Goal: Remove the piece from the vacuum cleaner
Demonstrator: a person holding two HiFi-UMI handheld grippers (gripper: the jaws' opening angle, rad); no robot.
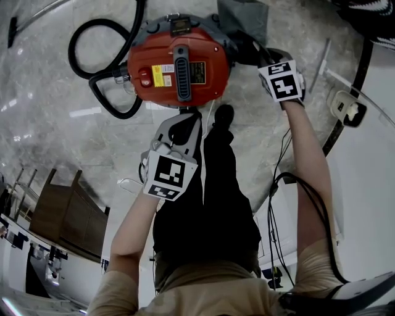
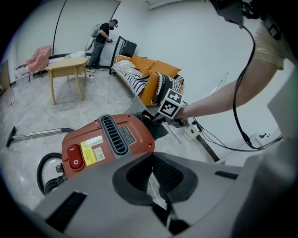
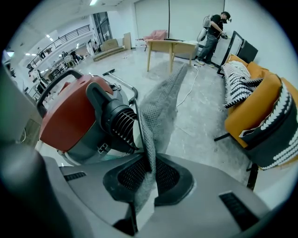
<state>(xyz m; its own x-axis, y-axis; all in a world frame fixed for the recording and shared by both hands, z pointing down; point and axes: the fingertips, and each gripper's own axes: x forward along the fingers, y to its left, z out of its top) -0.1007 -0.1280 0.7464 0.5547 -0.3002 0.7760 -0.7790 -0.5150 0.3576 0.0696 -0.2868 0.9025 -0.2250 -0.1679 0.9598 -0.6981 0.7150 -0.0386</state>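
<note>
A red vacuum cleaner [image 1: 179,65] sits on the marble floor, with its black vent strip [image 2: 114,135] facing up. The piece is a floppy grey mesh filter [image 3: 160,107], also seen at the top of the head view [image 1: 242,18]. My right gripper [image 3: 150,163] is shut on the filter's lower end, beside the vacuum's dark motor end [image 3: 116,123]. Its marker cube [image 1: 282,80] shows at the vacuum's right side. My left gripper [image 1: 185,118] hangs just in front of the vacuum, apart from it, and its jaws [image 2: 150,159] meet at the tips with nothing between them.
The black hose [image 1: 92,68] loops off the vacuum's left side, and its wand and floor nozzle [image 2: 32,134] lie beyond. An orange sofa [image 3: 260,102], a wooden table [image 3: 170,46] and a person [image 3: 214,28] are further back. A power strip [image 1: 345,108] and cables lie to the right.
</note>
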